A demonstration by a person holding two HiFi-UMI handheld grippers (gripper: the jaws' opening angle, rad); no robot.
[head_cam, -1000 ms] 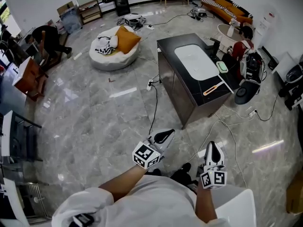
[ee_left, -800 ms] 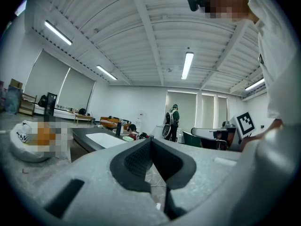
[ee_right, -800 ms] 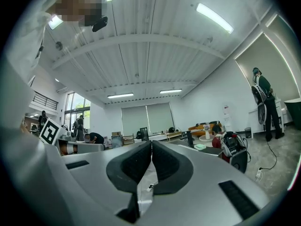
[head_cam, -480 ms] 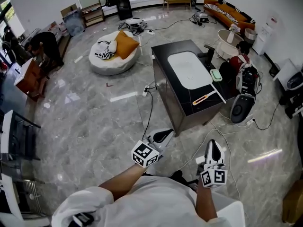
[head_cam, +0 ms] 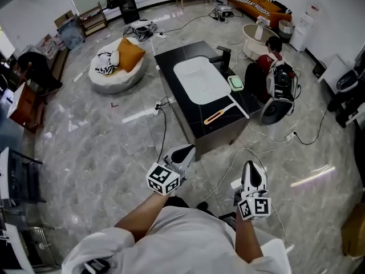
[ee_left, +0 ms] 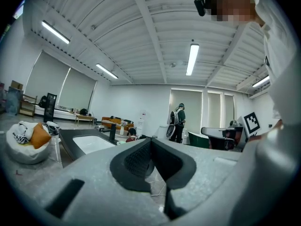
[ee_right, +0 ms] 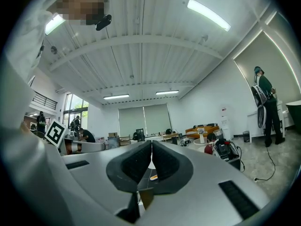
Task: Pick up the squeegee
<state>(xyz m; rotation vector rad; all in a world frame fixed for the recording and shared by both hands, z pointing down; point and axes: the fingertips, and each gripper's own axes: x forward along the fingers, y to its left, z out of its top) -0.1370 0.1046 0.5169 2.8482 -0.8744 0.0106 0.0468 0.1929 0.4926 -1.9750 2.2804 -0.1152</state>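
Facing the black counter (head_cam: pixel 166 63), the left gripper (head_cam: pixel 183 152) and the right gripper (head_cam: pixel 251 169) have their jaws together, empty. The squeegee (head_cam: pixel 224 111) lies untouched by the counter's near right corner. The whole task is left, I judge: approach, opening, grasp, lift.

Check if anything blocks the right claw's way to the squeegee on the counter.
Nothing visible does. The squeegee lies on the black counter's near corner, exposed from above. Between it and the right claw there is only floor with loose cables. The green pad sits beyond it.
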